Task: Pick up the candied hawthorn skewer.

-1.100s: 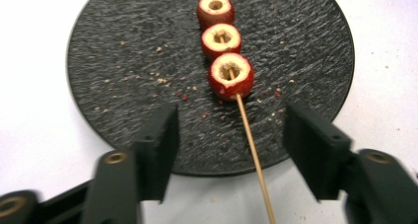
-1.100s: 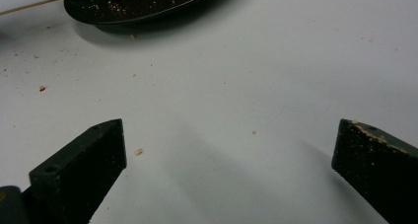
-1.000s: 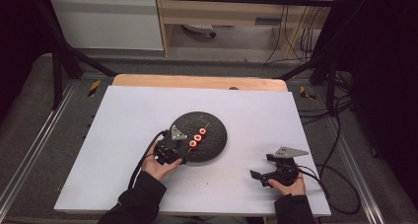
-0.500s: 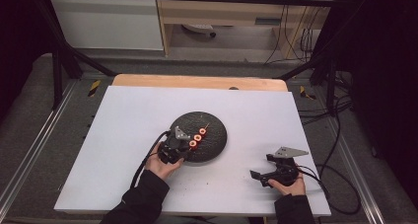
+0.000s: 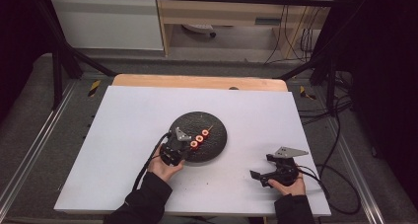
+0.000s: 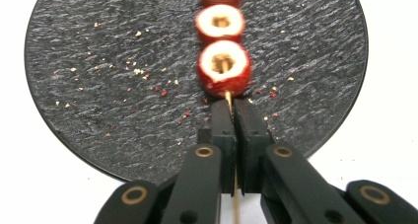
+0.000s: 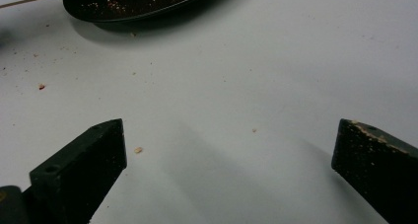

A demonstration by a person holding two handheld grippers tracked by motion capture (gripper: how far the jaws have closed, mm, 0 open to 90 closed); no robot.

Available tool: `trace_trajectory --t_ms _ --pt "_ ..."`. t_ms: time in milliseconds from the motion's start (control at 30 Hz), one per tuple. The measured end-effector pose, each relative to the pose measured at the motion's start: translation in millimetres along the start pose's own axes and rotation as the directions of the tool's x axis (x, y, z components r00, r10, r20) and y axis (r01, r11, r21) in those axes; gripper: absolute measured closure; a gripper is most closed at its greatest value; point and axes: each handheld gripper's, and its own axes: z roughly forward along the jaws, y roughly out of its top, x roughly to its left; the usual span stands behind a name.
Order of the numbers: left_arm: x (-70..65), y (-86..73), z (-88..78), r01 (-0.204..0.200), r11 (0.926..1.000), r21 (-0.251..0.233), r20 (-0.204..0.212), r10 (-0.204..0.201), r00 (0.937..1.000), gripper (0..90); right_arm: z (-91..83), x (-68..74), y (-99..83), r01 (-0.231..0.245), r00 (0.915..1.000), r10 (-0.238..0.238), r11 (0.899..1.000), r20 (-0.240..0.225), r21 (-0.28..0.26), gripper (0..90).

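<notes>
We are gripping the skewer by its bare wooden end with our left gripper, whose jaws have just been closing and are now clenched on the stick. The skewer is lying across the dark slate plate, its red fruit slices just beyond the jaw tips. Our right gripper is resting open over the white table, well apart. Next, we judge, comes a level lift.

Bright even light on white table, dark surroundings; soft shadows; right gripper view's near edge blurred
</notes>
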Motion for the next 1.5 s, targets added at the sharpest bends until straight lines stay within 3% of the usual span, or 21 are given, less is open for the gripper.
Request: trace_trajectory --t_ms 300,900,1133,1500 --pt "4.7 -6.1 -2.5 0.037 0.9981 -0.050 0.023 -0.035 0.9991 88.2 0.1 0.1 0.0 0.000 1.0000 0.000 1.000 0.000 0.001 1.1" --pt "6.4 -7.0 0.3 0.029 0.9991 -0.033 0.022 -0.028 0.9994 88.1 0.1 0.2 -0.1 0.000 1.0000 0.000 1.000 -0.002 0.000 1.2" --pt "9.0 -11.5 -6.5 0.043 0.9942 -0.098 0.033 -0.040 0.9987 88.3 0.2 0.3 -0.1 -0.002 1.0000 0.002 1.000 -0.002 0.000 1.2" --pt "13.5 -21.5 -27.8 0.041 0.9786 -0.202 0.035 -0.035 0.9988 88.2 0.4 0.7 -0.4 -0.006 1.0000 0.006 1.000 0.000 -0.001 1.2"
